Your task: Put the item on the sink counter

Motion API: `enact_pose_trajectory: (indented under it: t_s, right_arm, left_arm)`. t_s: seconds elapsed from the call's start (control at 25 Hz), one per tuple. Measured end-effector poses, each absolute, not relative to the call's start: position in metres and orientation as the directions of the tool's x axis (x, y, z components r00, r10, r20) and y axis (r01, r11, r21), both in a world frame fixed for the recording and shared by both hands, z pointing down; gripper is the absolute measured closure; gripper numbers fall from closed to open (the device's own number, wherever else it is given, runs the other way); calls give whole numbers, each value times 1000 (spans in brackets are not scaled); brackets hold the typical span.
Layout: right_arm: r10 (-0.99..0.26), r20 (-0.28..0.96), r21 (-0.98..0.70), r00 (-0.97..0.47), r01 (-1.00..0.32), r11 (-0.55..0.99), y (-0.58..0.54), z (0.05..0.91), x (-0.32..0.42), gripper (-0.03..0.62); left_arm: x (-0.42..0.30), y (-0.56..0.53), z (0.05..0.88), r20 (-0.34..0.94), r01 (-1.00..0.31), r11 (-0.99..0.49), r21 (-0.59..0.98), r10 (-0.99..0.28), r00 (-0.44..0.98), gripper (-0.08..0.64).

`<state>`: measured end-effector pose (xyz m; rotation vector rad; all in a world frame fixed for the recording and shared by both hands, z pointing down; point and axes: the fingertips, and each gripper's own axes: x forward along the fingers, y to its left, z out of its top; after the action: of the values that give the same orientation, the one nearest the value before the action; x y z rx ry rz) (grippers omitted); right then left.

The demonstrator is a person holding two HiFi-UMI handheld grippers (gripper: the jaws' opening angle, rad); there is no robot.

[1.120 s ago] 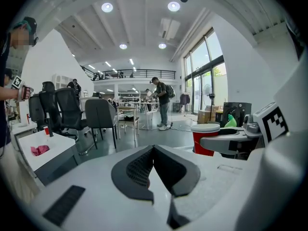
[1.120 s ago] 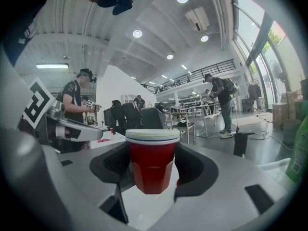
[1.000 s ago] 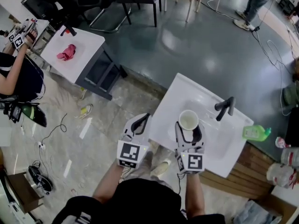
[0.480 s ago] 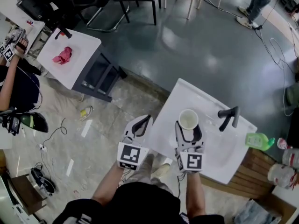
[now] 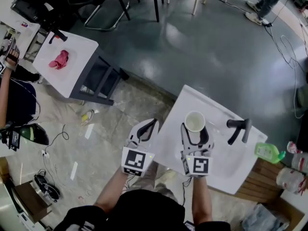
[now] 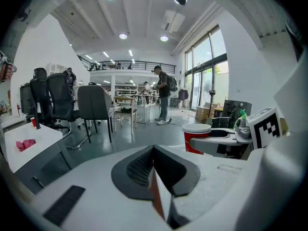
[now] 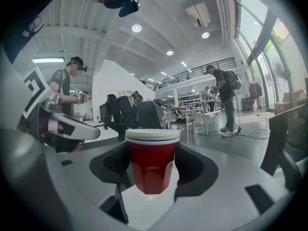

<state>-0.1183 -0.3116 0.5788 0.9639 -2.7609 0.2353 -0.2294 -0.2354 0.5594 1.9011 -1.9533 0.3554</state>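
Observation:
A red cup with a white inside (image 5: pixel 195 121) is held upright over the left part of the white sink counter (image 5: pixel 169 129). My right gripper (image 5: pixel 195 130) is shut on it, one finger on each side. In the right gripper view the red cup (image 7: pixel 152 162) fills the gap between the jaws, with white surface below it. My left gripper (image 5: pixel 149 125) is shut and empty, just off the counter's left edge. In the left gripper view its jaws (image 6: pixel 154 163) meet, and the cup (image 6: pixel 196 137) shows to the right.
A black faucet (image 5: pixel 238 129) stands on the counter right of the cup, and a green bottle (image 5: pixel 267 152) sits at the counter's right corner. A second white sink unit with a pink cloth (image 5: pixel 58 59) stands at upper left. Cables lie on the floor at left.
The head view has drifted a little, so the sink sits lower and further right in frame. Both grippers and the cup hold nearly the same place.

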Motion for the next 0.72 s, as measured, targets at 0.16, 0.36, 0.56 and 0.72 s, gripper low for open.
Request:
enact_pose_trajectory:
  t_s: [0.16,0.36,0.56,0.72]
  right_arm:
    - [-587,269,-62,-763,-622,780,-325,593,-125,307]
    - [-594,280,-64,-754,-632,772,-340,605,-133,307]
    - [-599,288,-62,-747,-639,767,-354,618,-138,307]
    - [-598,289,-56,-747,-637,769,-361,626,-141,307]
  left_arm:
    - [-235,-247,570,460,-994,46,102,-888,6,557]
    - [-242,-258,581,479,-992,52,119,-878,12,558]
    - [-245,-264,593,499,-991,56,123,-867,13,557]
    - [-248,-268,600,506,-991,60,122,-863,10,558]
